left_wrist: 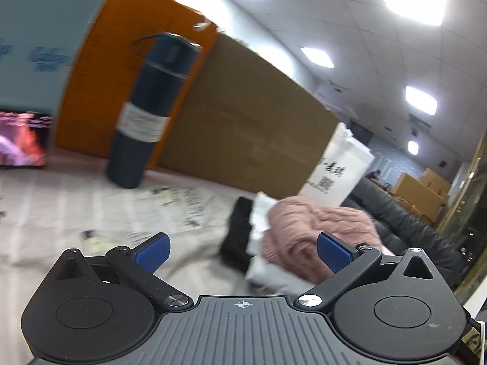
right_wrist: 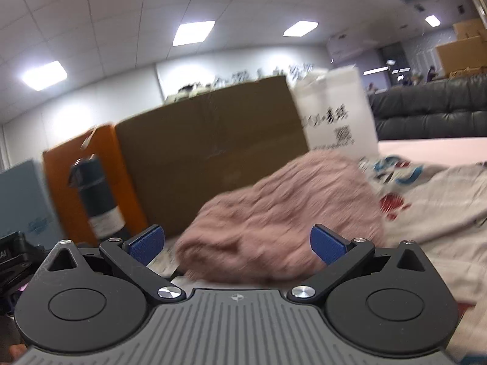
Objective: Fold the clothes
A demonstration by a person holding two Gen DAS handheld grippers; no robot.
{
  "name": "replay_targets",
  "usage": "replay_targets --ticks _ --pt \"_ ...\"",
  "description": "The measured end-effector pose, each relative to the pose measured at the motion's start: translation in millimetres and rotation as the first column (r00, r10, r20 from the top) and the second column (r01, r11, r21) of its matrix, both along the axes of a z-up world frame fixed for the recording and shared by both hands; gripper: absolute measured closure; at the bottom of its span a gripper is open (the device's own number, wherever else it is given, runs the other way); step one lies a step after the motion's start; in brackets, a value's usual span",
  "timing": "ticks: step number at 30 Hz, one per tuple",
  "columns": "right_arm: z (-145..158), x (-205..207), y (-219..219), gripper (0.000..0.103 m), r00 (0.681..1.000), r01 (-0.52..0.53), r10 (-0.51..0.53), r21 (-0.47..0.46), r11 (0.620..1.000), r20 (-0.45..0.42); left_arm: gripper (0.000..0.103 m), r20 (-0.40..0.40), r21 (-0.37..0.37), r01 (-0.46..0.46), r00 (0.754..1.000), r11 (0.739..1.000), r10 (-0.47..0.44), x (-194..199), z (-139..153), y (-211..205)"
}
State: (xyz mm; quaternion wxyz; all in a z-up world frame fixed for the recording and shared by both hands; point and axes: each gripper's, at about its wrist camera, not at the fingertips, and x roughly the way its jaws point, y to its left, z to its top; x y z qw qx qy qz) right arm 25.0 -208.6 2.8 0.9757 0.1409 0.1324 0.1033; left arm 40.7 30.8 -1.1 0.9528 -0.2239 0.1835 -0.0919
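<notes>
A pink knitted sweater (left_wrist: 319, 231) lies bunched on a small stack of a white garment (left_wrist: 264, 270) and a black garment (left_wrist: 240, 231). A light printed garment (left_wrist: 91, 213) is spread flat on the table. My left gripper (left_wrist: 243, 249) is open and empty, just short of the stack. In the right wrist view the pink sweater (right_wrist: 283, 219) fills the middle, and a white garment with red and blue print (right_wrist: 426, 206) lies to its right. My right gripper (right_wrist: 237, 243) is open and empty, close in front of the sweater.
A dark blue flask (left_wrist: 149, 112) stands at the back left, in front of an orange box (left_wrist: 121, 76) and a brown cardboard box (left_wrist: 243, 127). A white paper bag (left_wrist: 338, 167) stands behind the sweater. A dark sofa (right_wrist: 432, 109) lies beyond the table.
</notes>
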Motion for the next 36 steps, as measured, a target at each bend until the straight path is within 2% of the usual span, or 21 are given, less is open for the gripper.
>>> replay_targets --ticks 4,7,8,11,12,14,20,24,29,36 --pt "-5 -11 37 0.000 0.995 -0.039 0.036 -0.036 0.999 -0.092 0.000 -0.012 0.051 -0.035 0.999 0.998 0.036 -18 0 21" --pt "-12 -17 62 0.000 0.986 -0.043 0.032 -0.065 0.997 -0.165 0.000 -0.024 0.165 -0.076 0.996 0.983 0.081 -28 2 33" --pt "-14 -18 70 0.000 0.983 -0.049 0.033 -0.083 0.995 -0.181 0.000 -0.026 0.227 -0.098 0.994 0.969 0.106 -31 2 36" --pt "-25 -16 90 0.000 0.977 -0.043 0.005 -0.173 0.984 -0.213 0.000 -0.053 0.413 -0.121 0.986 0.903 0.156 -32 -4 39" --pt "-27 -14 93 0.000 0.974 -0.038 -0.009 -0.199 0.979 -0.227 0.000 -0.068 0.458 -0.114 0.984 0.882 0.163 -30 -7 40" --pt "-32 -6 98 0.000 0.963 -0.032 -0.033 -0.234 0.972 -0.268 0.000 -0.113 0.491 -0.080 0.981 0.868 0.155 -25 -15 40" --pt "-40 4 97 0.000 0.940 0.007 -0.094 -0.256 0.967 -0.329 0.000 -0.221 0.405 -0.033 0.966 0.914 0.133 -11 -35 51" --pt "-43 4 100 0.000 0.931 0.002 -0.101 -0.270 0.963 -0.352 0.000 -0.229 0.359 -0.063 0.961 0.931 0.153 -12 -37 60" --pt "-45 5 105 0.000 0.926 -0.002 -0.112 -0.303 0.953 -0.360 0.000 -0.244 0.380 -0.068 0.954 0.923 0.171 -9 -40 58" --pt "-46 4 112 0.000 0.924 -0.006 -0.126 -0.343 0.939 -0.361 0.000 -0.265 0.468 -0.047 0.945 0.883 0.190 -4 -45 45"
